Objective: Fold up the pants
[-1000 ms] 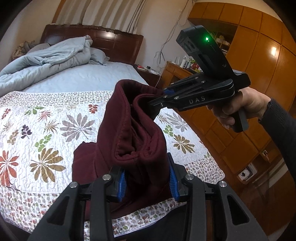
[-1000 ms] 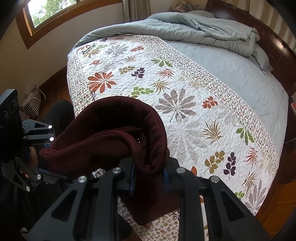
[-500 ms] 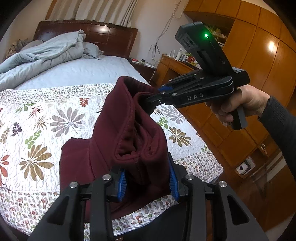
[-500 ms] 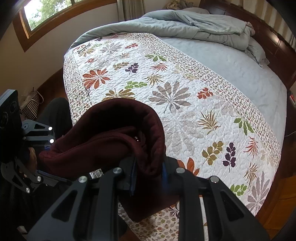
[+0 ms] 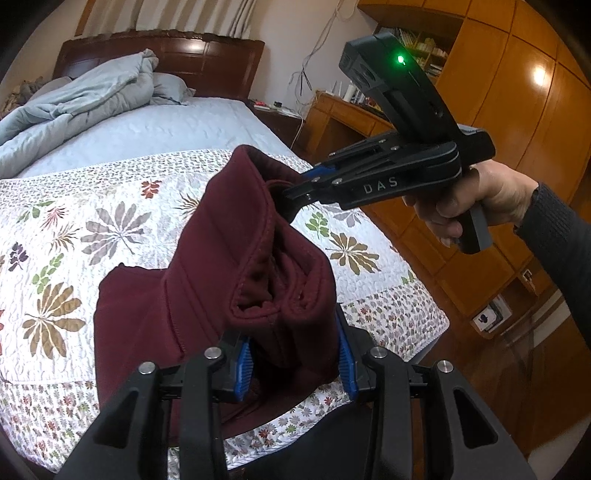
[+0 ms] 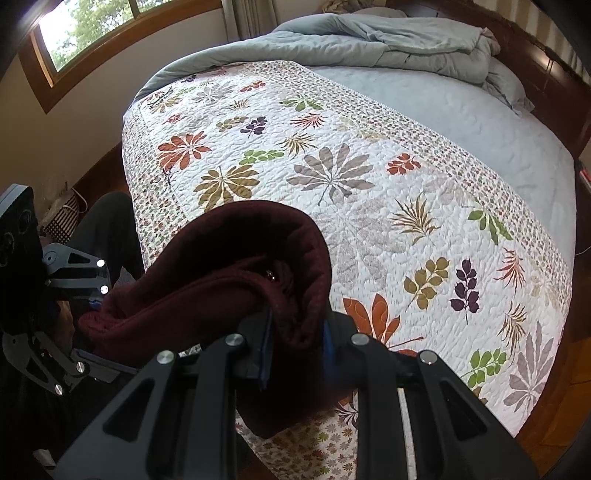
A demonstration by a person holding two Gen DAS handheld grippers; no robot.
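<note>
- Left gripper (image 5: 293, 356) is pinching a bunched edge of the maroon pants (image 5: 229, 258) between its blue pads (image 5: 243, 363), at the bottom of the left wrist view.
- Right gripper (image 6: 297, 349) is clamping another thick fold of the pants (image 6: 236, 273) at the bottom of its own view; its pads are pressing into the cloth on both sides.
- Between the two grippers the pants are hanging lifted above the near edge of the bed, the doubled edge arching up from one grip to the other.
- A lower part of the pants is lying flat on the quilt (image 5: 92, 240), just beyond the left gripper, near the bed's foot edge.
- In the left wrist view the right gripper (image 5: 291, 192) is reaching in from the right, biting the top of the fold; a hand (image 5: 476, 206) in a dark sleeve (image 5: 561, 240) is gripping its handle, and a green light (image 5: 400, 59) is glowing on its top.
- In the right wrist view the left gripper's black frame (image 6: 66, 288) is showing at the left edge, beside a dark trouser leg (image 6: 107, 232).
- The quilt (image 6: 369, 177), white with leaf prints, is covering the near half of the bed.
- Farther back, a pale blue sheet (image 5: 147, 129) is lying bare, with a crumpled blue-grey duvet (image 5: 74, 107) and a pillow (image 5: 168, 86) against the dark wooden headboard (image 5: 207, 55).
- Wooden cabinets (image 5: 517, 110) are lining the right wall; a window (image 6: 92, 29) is showing at top left in the right wrist view.
</note>
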